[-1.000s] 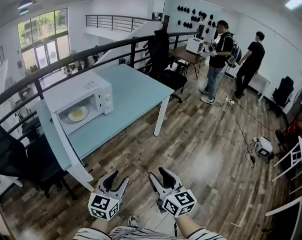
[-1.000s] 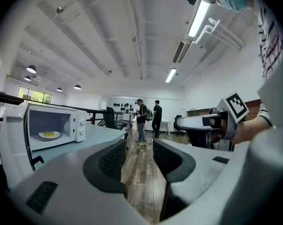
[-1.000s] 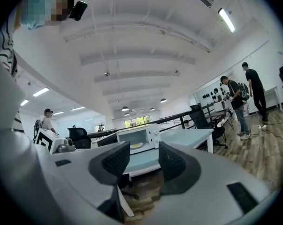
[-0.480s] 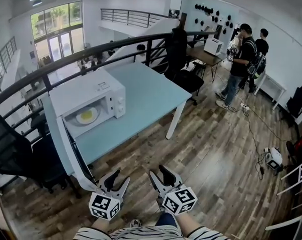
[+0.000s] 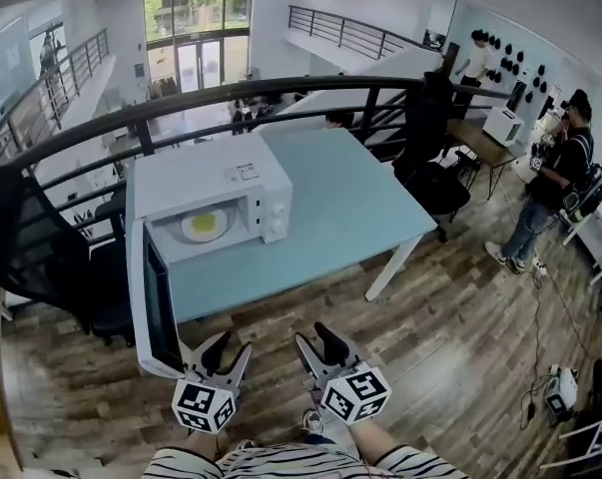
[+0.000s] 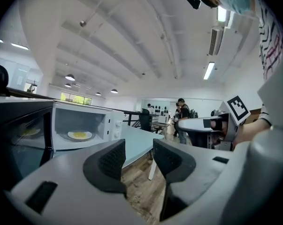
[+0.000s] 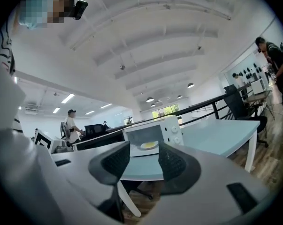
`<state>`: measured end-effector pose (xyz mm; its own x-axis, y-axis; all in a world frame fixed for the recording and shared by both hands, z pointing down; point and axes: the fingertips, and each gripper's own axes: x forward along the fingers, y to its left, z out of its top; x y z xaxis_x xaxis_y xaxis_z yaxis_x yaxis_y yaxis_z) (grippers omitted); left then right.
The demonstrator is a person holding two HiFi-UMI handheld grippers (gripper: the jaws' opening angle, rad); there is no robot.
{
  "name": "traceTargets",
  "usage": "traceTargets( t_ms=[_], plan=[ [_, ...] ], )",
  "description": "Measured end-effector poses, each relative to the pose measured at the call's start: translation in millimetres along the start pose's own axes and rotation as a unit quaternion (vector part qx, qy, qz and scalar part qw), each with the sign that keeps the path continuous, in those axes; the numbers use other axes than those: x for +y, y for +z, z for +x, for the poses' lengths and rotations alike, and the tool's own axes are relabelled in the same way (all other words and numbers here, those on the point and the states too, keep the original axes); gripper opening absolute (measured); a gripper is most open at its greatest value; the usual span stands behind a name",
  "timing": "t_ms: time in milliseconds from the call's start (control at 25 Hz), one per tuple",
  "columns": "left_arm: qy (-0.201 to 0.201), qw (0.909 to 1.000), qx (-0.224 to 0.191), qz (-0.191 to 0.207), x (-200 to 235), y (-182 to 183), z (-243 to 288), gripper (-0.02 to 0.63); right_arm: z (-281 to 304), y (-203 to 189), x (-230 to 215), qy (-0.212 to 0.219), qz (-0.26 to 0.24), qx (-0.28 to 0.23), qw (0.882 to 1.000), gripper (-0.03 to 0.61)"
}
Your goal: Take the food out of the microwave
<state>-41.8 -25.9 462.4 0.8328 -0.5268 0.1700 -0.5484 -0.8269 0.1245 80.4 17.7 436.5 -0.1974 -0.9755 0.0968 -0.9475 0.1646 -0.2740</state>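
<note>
A white microwave stands on the left end of a light blue table. Its door hangs open toward me. Inside, on the turntable, lies a white plate with yellow food. My left gripper is low in the head view, just right of the door's near edge, open and empty. Beside it my right gripper is open and empty too. Both are well short of the oven. The plate shows in the left gripper view left of the gripper, and the plate sits just above the gripper in the right gripper view.
A black railing runs behind the table. Black office chairs stand at the left and past the table's far right end. A person stands at the far right on the wooden floor.
The microwave and table have shifted toward the middle of the head view and come closer. Both grippers have moved toward the open door, still open and empty.
</note>
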Motion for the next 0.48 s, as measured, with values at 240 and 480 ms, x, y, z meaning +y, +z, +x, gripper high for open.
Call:
traceTargets(
  t_ms=[240,480],
  plan=[
    [0.072,0.9973,-0.001,-0.013,2,-6,30,0.163,25,0,-40,0.061,0.006,0.02,0.998,0.184],
    [0.151,0.9883,-0.011,-0.021,9,-3,38,0.163,44,5,-61,0.115,0.005,0.037,0.993,0.183]
  ],
)
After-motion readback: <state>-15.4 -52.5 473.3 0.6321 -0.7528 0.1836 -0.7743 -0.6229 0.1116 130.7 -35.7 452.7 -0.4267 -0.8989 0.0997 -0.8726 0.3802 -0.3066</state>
